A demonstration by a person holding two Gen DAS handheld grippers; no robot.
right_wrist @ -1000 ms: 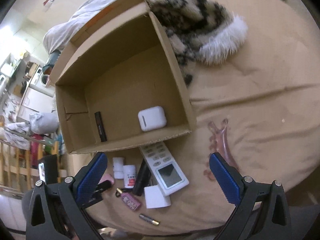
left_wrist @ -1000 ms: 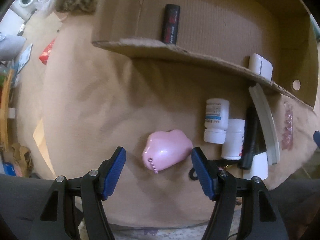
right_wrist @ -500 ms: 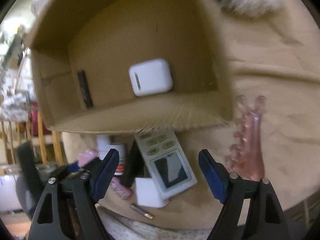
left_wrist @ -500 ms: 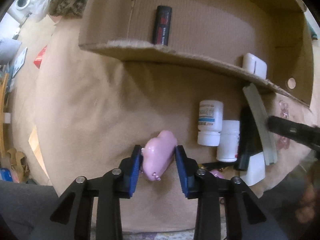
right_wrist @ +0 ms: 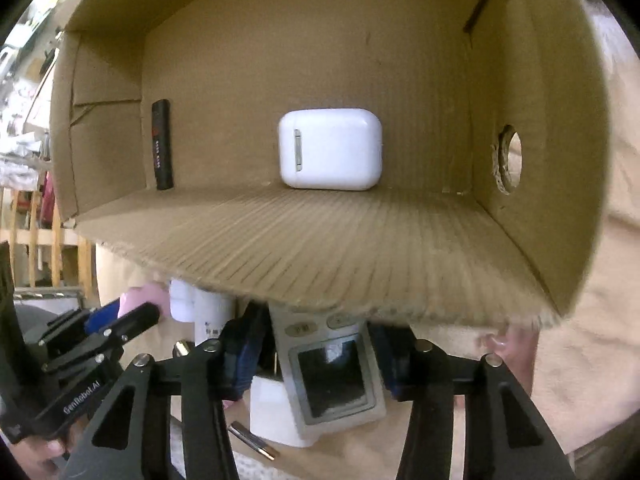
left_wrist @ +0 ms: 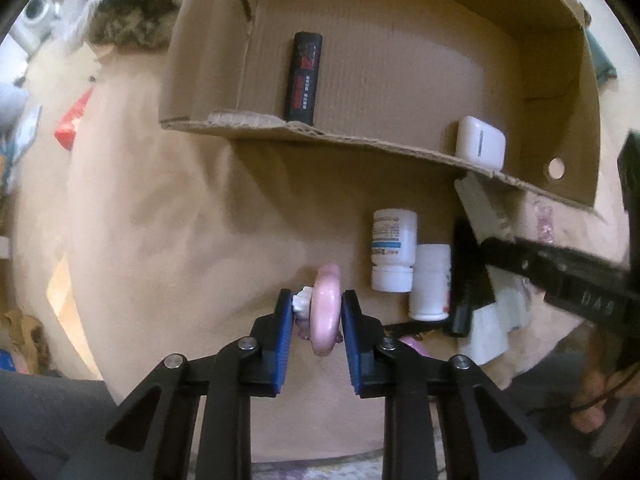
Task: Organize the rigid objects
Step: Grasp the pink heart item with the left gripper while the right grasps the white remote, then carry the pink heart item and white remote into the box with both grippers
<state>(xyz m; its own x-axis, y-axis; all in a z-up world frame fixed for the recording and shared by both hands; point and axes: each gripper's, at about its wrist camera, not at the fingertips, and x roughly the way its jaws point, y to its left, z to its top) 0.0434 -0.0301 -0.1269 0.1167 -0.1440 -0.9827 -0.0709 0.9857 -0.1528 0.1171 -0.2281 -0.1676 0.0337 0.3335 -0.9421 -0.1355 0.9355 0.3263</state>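
Note:
My left gripper (left_wrist: 314,308) is shut on a pink cloud-shaped trinket (left_wrist: 326,312), which stands on edge between the blue pads just above the tan bedspread (left_wrist: 180,240). In the right wrist view, that gripper (right_wrist: 120,316) and the trinket (right_wrist: 146,298) show at lower left. My right gripper (right_wrist: 316,360) points down over a grey remote with a dark screen (right_wrist: 332,372). Its jaws are closing with the remote between them, and a slim gap shows at the left pad. The open cardboard box (right_wrist: 320,248) holds a white earbud case (right_wrist: 330,148) and a black tube (right_wrist: 162,144).
Two white pill bottles (left_wrist: 394,256) and a black stick (left_wrist: 466,280) lie in front of the box wall (left_wrist: 320,136). A white block (right_wrist: 272,416), a small metal cylinder (right_wrist: 252,440) and a pink hair clip (right_wrist: 516,344) lie near the remote. Spotted fur (left_wrist: 128,12) lies beyond the box.
My left gripper has shut on the pink trinket, tipped it onto its edge and raised it slightly. My right gripper came down over the remote and its jaws have narrowed.

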